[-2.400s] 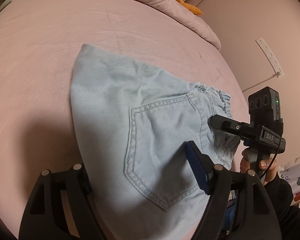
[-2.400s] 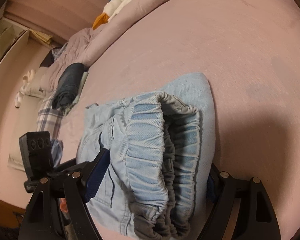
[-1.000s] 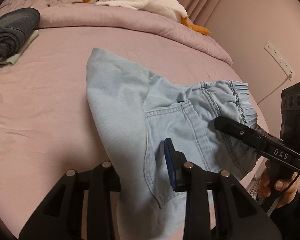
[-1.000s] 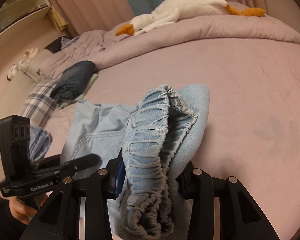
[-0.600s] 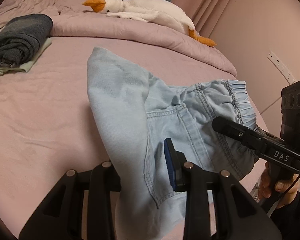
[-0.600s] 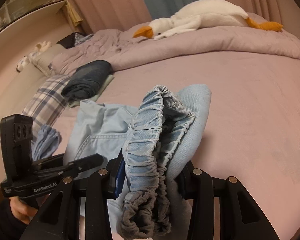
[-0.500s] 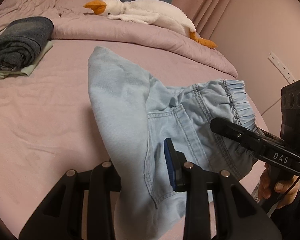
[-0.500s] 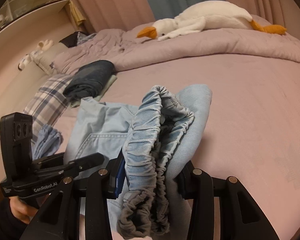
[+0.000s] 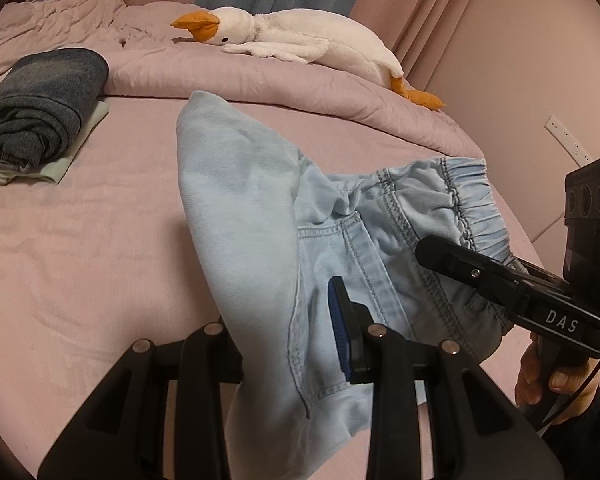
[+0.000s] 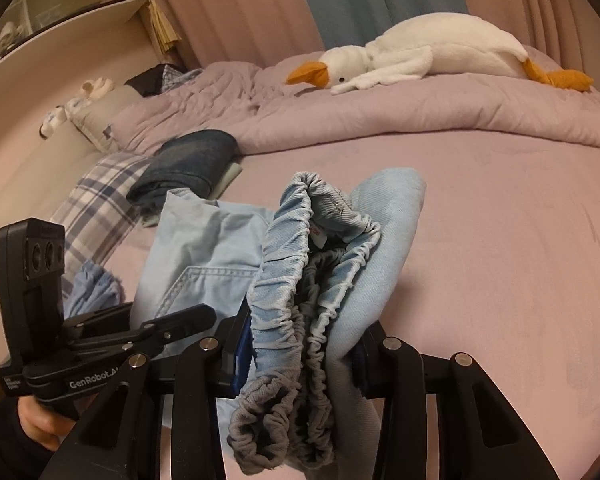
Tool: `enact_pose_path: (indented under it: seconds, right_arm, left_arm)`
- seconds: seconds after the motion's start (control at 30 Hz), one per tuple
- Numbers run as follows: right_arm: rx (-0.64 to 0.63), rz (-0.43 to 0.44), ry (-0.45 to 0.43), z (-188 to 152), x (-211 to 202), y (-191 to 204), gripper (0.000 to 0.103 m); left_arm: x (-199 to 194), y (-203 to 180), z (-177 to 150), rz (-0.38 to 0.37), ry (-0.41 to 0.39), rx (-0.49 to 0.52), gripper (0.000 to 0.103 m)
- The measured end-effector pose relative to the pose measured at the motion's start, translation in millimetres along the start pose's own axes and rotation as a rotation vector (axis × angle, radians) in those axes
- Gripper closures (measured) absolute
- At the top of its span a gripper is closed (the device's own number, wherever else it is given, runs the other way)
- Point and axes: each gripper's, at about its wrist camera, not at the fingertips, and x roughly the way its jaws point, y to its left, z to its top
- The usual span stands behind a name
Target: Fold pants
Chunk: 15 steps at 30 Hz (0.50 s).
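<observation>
So the light blue denim pants (image 9: 260,216) are bunched up and held just above the pink bed (image 9: 80,248), with the left gripper (image 9: 288,340) clamped on the fabric next to the back pocket and the right gripper (image 10: 300,356) pinching the gathered elastic waistband (image 10: 284,264), which droops down between its fingers. Behind them there's a folded dark jeans stack (image 9: 40,112) off to the left of the bed, and a white plush goose (image 9: 292,40) lying on the rumpled pink comforter (image 10: 420,112) by the curtains.
</observation>
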Motion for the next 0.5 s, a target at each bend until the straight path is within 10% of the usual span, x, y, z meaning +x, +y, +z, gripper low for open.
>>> enact_pose_path:
  seconds: [0.5]
  right_arm:
    - [0.002, -0.015, 0.012, 22.7, 32.2, -10.1, 0.061]
  left_arm:
    - [44.0, 19.9, 28.6, 0.019, 0.030, 0.008, 0.073]
